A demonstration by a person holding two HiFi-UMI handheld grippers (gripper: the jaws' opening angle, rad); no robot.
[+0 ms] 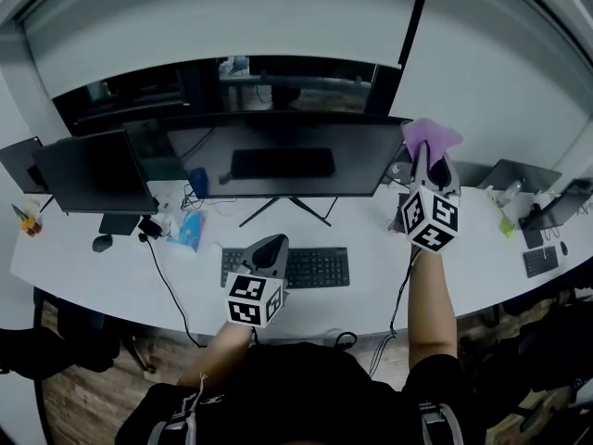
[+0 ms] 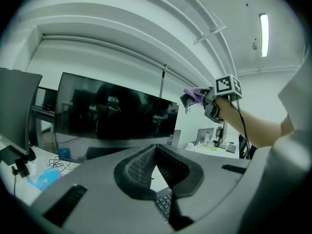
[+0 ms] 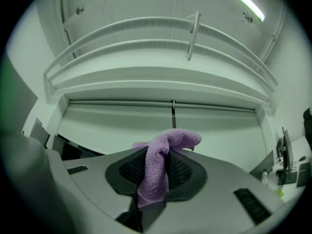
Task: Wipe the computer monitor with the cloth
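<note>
Above the right end of the wide black computer monitor point(image 1: 278, 156), the right gripper point(image 1: 429, 162) is held up with its jaws closed on a soft purple terry cloth point(image 1: 432, 137). The cloth is pinched in a fold between the pads, with a loose lobe sticking out past the tips. It sits near the screen's upper right corner, and no view shows whether it touches the glass. The left gripper point(image 1: 270, 246) hangs low over the black keyboard point(image 1: 287, 267), well clear of the screen, with its jaws shut tip to tip and nothing between them. The wipe looks ready to start but not yet under way. To do it well, the person would likely lead with the free lobe of cloth, so that fabric rather than hard jaw tips meets the panel. Pressure should stay light, since the monitor stands on a thin splayed foot and could rock. Overlapping strokes from the top edge down would suit it, while the grip stays firm so the fold does not slip out. As for containers, none can be made out on the curved white bench point(image 1: 83, 267). A small blue packet point(image 1: 188, 232) lies flat beside the stand, and its contents cannot be told.
</note>
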